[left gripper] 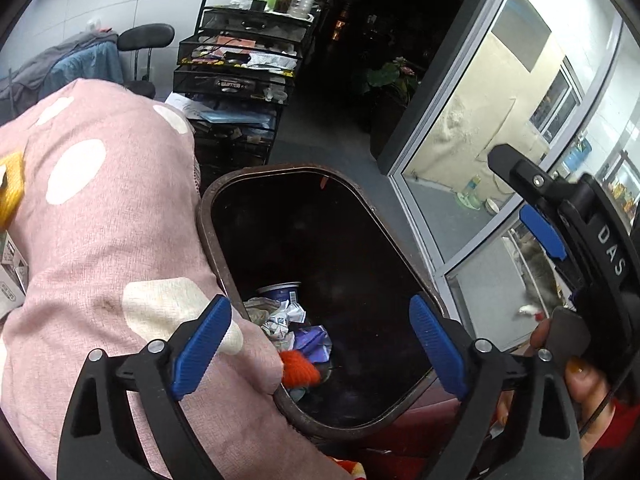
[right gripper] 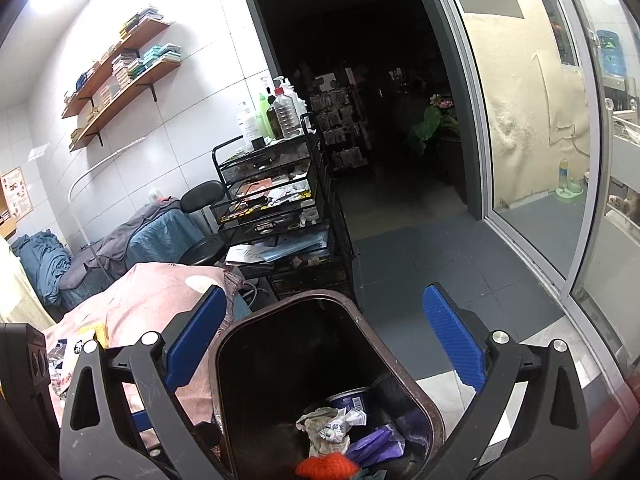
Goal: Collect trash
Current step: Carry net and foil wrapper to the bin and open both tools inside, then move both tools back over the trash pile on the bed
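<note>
While both grippers hang over it, a dark brown trash bin (left gripper: 208, 216) stands on the floor, touching the edge of a bed covered in a pink spotted blanket (left gripper: 100, 208). Its rim is a rounded rectangle and its inside is deep and dark.

At the bottom of the bin lies the collected trash: a crumpled printed wrapper (left gripper: 276, 320), a purple foil wrapper (left gripper: 312, 342), a blue-and-white paper cup (left gripper: 280, 292) on its side, and an orange knitted item (left gripper: 300, 370) nearest the bed-side wall. All of it looks light, soft and easily crushed; the foil may be slippery. A pinch on a raised fold of a wrapper, or across the cup's rim, would probably hold best.

The left gripper (left gripper: 320, 350) points down into the bin, its blue-padded jaws spread wide with nothing between them. The right gripper (right gripper: 320, 340) is above the bin's opening too, jaws likewise spread and empty. From the left wrist view it appears at the right, with a hand (left gripper: 580, 376) on its handle.

More paper litter (right gripper: 64, 356) lies on the blanket near the bed's edge, probably next to be collected; it is too blurred to identify.

Beyond the bin, a black mesh cart (right gripper: 272, 196) carries bottles (right gripper: 276, 112) and cluttered trays. A glass sliding door (right gripper: 532, 152) runs along the right. The bin's tall walls and the blanket draped against its rim could get in the way.
</note>
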Demonstrator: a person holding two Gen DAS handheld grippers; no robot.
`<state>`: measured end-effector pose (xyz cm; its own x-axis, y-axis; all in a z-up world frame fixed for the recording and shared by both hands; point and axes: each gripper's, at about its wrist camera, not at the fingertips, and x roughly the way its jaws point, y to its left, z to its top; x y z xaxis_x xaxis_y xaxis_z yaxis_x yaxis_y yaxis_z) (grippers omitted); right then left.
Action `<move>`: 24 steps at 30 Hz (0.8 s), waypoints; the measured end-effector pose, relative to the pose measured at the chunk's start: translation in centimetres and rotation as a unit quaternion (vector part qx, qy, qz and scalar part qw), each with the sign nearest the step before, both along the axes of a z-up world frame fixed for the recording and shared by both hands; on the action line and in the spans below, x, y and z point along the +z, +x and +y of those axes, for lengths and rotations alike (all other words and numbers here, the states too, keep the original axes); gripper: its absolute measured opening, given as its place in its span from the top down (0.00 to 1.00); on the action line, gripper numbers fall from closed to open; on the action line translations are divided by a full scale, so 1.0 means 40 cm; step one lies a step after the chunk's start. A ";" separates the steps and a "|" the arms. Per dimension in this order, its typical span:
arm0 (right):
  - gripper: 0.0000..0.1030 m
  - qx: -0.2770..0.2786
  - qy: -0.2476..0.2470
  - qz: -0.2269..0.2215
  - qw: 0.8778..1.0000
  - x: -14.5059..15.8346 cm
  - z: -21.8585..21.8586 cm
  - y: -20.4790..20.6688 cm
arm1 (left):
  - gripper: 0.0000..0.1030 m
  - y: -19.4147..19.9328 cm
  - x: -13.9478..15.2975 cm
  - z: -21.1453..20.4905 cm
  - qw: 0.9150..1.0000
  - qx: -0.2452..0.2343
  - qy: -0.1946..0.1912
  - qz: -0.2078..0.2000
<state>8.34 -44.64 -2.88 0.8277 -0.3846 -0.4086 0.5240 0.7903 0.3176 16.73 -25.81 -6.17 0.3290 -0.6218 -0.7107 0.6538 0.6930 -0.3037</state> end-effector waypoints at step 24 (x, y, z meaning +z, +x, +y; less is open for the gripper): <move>0.05 0.123 -0.016 -0.005 0.992 -0.002 0.121 0.071 | 0.12 -0.043 0.094 0.224 0.990 0.103 -0.039 -0.089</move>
<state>11.17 -39.81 -2.98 0.9019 -0.1835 -0.3910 0.3117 0.9032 0.2952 14.99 -16.85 -2.42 0.5708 -0.5790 -0.5822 0.5485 0.7965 -0.2544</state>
